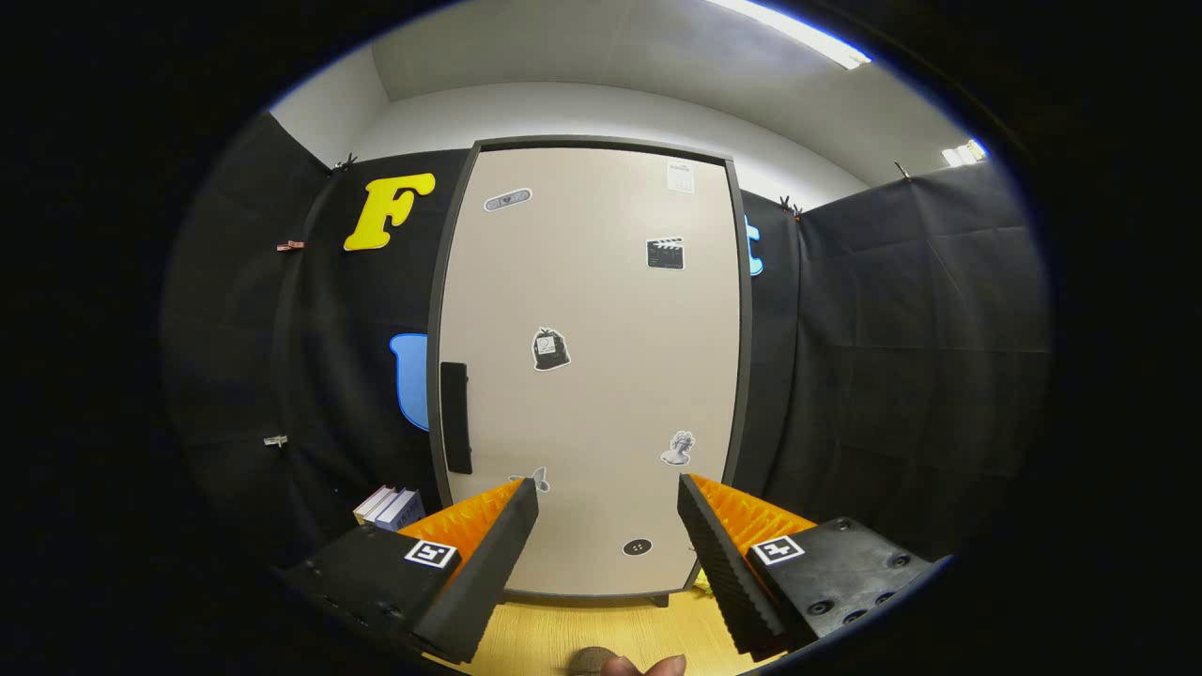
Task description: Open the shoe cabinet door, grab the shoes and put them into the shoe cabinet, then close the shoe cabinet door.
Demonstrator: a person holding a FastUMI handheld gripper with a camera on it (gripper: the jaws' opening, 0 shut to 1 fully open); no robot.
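— While my gripper [608, 493] hangs released, its two fingers spread wide with nothing between them, what stands biggest ahead of me?

— Your tall beige shoe cabinet with its dark frame [592, 366], upright on the pale wooden floor [601, 634] against the black cloth wall [901, 357]. Its flat beige door [601, 300] is shut and spans the whole front.

— I see the door's black vertical bar handle [455, 418] near its left edge, beyond my left finger and apart from it. What else is on the door?

— Small stickers, scattered: a black clapperboard sticker [665, 253] up high, a dark bag-shaped sticker [550, 349] near the middle, a grey bust sticker [678, 449] just beyond your right fingertip, and a black oval sticker [637, 546] low down, showing between your fingers.

— And beside the cabinet?

— A few pale books [388, 507] stand on the floor by its lower left corner, just past your left finger. A fingertip of a hand [646, 667] shows below, between the fingers.
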